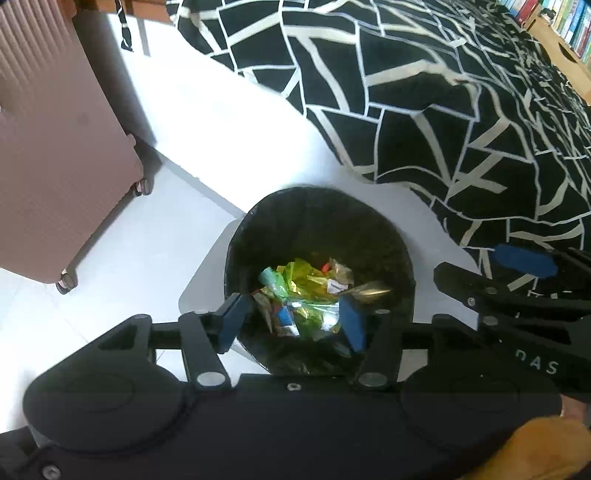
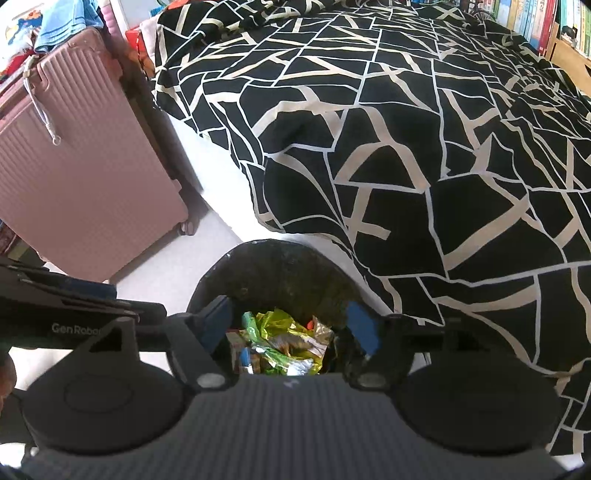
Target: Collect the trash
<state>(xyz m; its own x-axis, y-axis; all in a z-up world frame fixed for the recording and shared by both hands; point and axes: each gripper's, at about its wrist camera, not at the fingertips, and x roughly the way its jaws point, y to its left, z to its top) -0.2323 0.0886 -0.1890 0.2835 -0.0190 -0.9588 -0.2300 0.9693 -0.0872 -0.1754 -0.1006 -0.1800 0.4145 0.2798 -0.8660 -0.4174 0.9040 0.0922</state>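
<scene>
A round bin lined with a black bag (image 1: 314, 221) (image 2: 273, 273) stands on the white floor beside the bed. Crumpled wrappers (image 1: 306, 286) (image 2: 284, 341), shiny yellow-green, silver and blue, lie at its bottom. My left gripper (image 1: 294, 320) hangs over the bin mouth, pointing steeply down, its blue pads (image 1: 236, 317) apart with nothing pressed between them. My right gripper (image 2: 290, 326) is over the same bin, its jaws wide and empty. In the left wrist view the right gripper (image 1: 517, 280) shows at the right edge. In the right wrist view the left gripper (image 2: 74, 299) shows at the left edge.
A pink ribbed suitcase (image 1: 55, 147) (image 2: 74, 177) on wheels stands left of the bin. A bed with a black and white patterned duvet (image 1: 443, 110) (image 2: 406, 147) fills the right side. A bookshelf (image 2: 535, 22) is behind it. White floor (image 1: 129, 258) lies between suitcase and bin.
</scene>
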